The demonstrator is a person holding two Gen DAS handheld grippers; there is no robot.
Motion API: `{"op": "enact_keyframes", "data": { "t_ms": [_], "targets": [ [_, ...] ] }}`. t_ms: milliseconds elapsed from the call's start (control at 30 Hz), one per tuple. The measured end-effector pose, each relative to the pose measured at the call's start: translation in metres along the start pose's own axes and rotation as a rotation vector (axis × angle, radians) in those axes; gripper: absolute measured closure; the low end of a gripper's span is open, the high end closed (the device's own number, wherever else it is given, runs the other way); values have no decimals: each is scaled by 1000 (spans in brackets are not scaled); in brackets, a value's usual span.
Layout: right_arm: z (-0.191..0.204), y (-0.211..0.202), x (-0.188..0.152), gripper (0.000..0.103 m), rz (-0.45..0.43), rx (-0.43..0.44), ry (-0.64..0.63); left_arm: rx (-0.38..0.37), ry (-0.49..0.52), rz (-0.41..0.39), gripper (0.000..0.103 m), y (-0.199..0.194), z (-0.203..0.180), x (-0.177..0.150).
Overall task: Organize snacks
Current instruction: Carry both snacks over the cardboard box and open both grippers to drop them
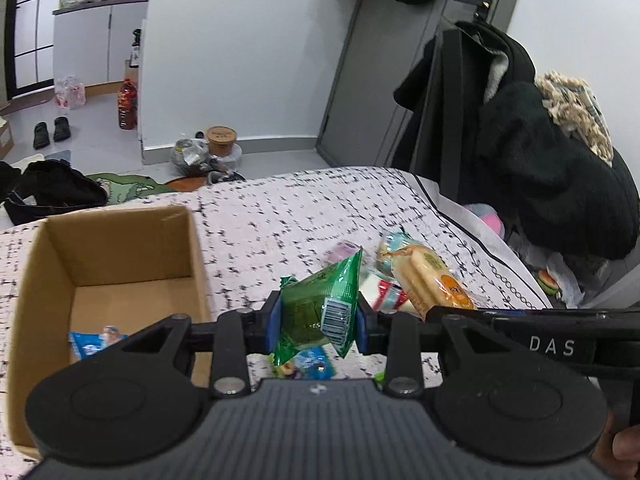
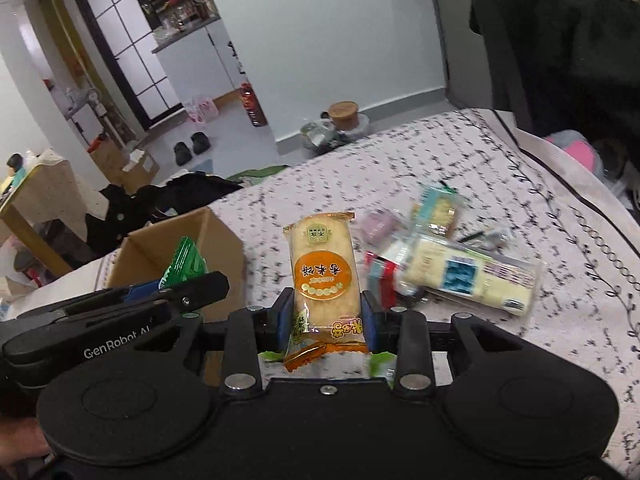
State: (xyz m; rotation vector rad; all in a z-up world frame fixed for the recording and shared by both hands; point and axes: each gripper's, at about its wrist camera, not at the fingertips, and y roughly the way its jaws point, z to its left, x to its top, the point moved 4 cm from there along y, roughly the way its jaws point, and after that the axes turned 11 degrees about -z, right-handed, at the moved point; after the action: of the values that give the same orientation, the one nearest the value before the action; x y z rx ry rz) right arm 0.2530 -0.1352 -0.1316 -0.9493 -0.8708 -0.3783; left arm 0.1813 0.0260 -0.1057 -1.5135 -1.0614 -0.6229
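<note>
A: What is seen from the left wrist?

B: The left gripper [image 1: 319, 322] is clamped on a green packet [image 1: 320, 308], which is pinched between the blue pads [image 1: 273, 322] and held above the bed [image 1: 280, 216]. An open box [image 1: 36, 264] is seen at lower left on the patterned cover, with a blue packet [image 1: 94, 342] lying on its floor. More blue wrapping is glimpsed under the green packet, though it is blurred and cannot be made out with certainty.

A: And to the right of it?

B: The right gripper's black arm is seen entering from the right edge, and the orange packet [image 1: 438, 284] is held up just beside the green one. A loose pile [image 1: 380, 256] of other snacks is left on the cover behind both. Dark coats [image 1: 520, 152] are heaped beyond the bed's right edge.

A: What is shown from the right wrist?

B: The right gripper [image 2: 327, 322] is closed on the orange packet [image 2: 323, 276], a long rice-cracker pack gripped near its lower end and kept nearly upright over the bed [image 2: 460, 152]. The left gripper [image 2: 172, 292] is seen at left with the green packet [image 2: 185, 265] sticking up from it, in front of the box [image 2: 224, 248].

A: And the rest of the snacks?

B: The pile [image 2: 448, 256] is spread on the cover to the right of the orange packet, well apart from the box; a long pale pack [image 2: 472, 280] is the largest thing in it.
</note>
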Motion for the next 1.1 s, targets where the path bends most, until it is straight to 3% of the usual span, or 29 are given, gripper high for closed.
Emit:
{"op": "enact_keyframes", "data": {
  "t_ms": [833, 1100],
  "targets": [
    [79, 26, 0, 69, -21, 149, -9, 196, -103, -32, 68, -34, 90, 0],
    [101, 40, -7, 69, -1, 190, -17, 264, -146, -29, 62, -42, 116, -6]
  ]
}}
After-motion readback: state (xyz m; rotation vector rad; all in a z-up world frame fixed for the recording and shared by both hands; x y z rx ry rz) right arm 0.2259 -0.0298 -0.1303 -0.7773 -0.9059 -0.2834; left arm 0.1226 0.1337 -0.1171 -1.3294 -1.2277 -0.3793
